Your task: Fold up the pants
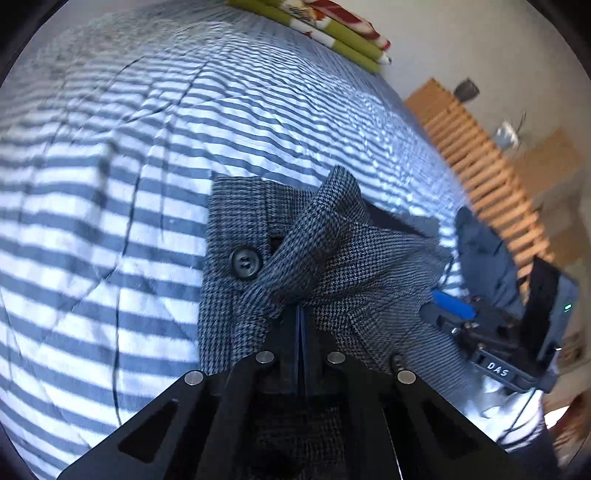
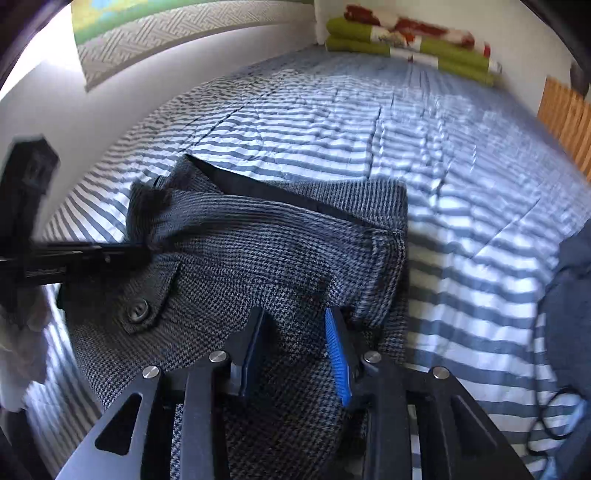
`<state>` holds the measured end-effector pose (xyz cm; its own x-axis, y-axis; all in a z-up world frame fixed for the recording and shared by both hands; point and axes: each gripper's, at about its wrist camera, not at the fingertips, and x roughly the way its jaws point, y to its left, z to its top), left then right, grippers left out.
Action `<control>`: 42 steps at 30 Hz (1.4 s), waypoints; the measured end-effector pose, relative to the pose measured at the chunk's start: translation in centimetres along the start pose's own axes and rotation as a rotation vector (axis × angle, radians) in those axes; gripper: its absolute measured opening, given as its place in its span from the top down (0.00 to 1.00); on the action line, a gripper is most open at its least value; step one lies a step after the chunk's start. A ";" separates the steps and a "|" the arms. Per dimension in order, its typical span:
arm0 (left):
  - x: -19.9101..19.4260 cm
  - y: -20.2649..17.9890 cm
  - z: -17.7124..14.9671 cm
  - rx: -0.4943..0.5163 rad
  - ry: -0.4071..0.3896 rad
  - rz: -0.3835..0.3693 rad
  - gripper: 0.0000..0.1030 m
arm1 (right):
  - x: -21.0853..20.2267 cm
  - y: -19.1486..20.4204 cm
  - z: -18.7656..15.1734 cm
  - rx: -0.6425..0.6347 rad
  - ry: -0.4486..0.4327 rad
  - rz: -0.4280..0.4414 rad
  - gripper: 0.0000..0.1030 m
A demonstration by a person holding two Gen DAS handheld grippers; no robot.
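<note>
Grey houndstooth pants (image 1: 236, 221) (image 2: 280, 251) lie on a blue-and-white striped bedspread (image 1: 92, 206) (image 2: 443, 177), with a dark button (image 1: 245, 261) (image 2: 137, 309) showing near the waistband. My left gripper (image 1: 300, 310) is shut on a raised fold of the pants cloth. It also shows at the left of the right wrist view as a blurred black left gripper (image 2: 144, 251) pinching the cloth. My right gripper (image 2: 295, 325) is open, its blue-padded fingers (image 2: 338, 354) straddling the pants fabric low over it. In the left wrist view the right gripper (image 1: 448, 308) sits at the pants' right side.
Folded green and red patterned bedding (image 1: 332, 26) (image 2: 413, 44) lies at the far end of the bed. A wooden slatted frame (image 1: 480, 155) (image 2: 565, 118) borders the right side. A dark blue garment (image 1: 484, 243) (image 2: 569, 314) and a black cable (image 2: 550, 421) lie at the right. A wall (image 2: 74, 110) stands left.
</note>
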<state>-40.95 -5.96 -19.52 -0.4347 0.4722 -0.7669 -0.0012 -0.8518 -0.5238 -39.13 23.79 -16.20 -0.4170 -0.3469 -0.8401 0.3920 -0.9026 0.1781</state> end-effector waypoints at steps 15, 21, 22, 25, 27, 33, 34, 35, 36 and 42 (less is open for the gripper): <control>0.0 0.2 0.9 -0.035 0.027 0.135 0.08 | -3.1 -4.0 -0.3 0.103 0.008 0.034 0.22; 2.2 0.2 2.0 -0.021 0.083 0.149 0.22 | -0.2 -5.1 0.2 0.175 0.066 0.065 0.22; 2.4 0.2 2.1 -0.018 0.084 0.148 0.23 | 0.2 -5.4 0.3 0.198 0.075 0.062 0.22; 2.4 -0.2 2.0 -0.002 0.084 0.142 0.30 | 1.2 -6.4 0.7 0.260 0.102 0.083 0.22; 2.7 -0.1 2.1 0.003 0.083 0.143 0.32 | 1.8 -7.0 0.7 0.299 0.119 0.094 0.22; 3.5 -0.3 2.4 0.001 0.083 0.124 0.47 | 1.9 -6.0 1.0 0.260 0.140 0.115 0.51; 3.4 -0.5 2.3 0.003 0.079 0.124 0.51 | 1.8 -5.8 1.1 0.256 0.141 0.117 0.55; 3.4 -0.8 2.3 0.006 0.074 0.125 0.54 | 1.7 -5.6 1.2 0.246 0.139 0.101 0.59; 3.4 -1.0 2.3 0.009 0.068 0.126 0.55 | 1.5 -5.2 1.2 0.232 0.135 0.084 0.63; 1.3 -2.4 1.8 0.013 0.023 0.094 0.75 | -0.8 -3.9 0.6 0.244 0.052 0.036 0.75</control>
<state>-43.10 -3.74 -18.62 -0.4127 0.3950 -0.8207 0.0271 -0.8953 -0.4446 -40.86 27.42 -15.94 -0.3614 -0.3725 -0.8548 0.1935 -0.9268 0.3220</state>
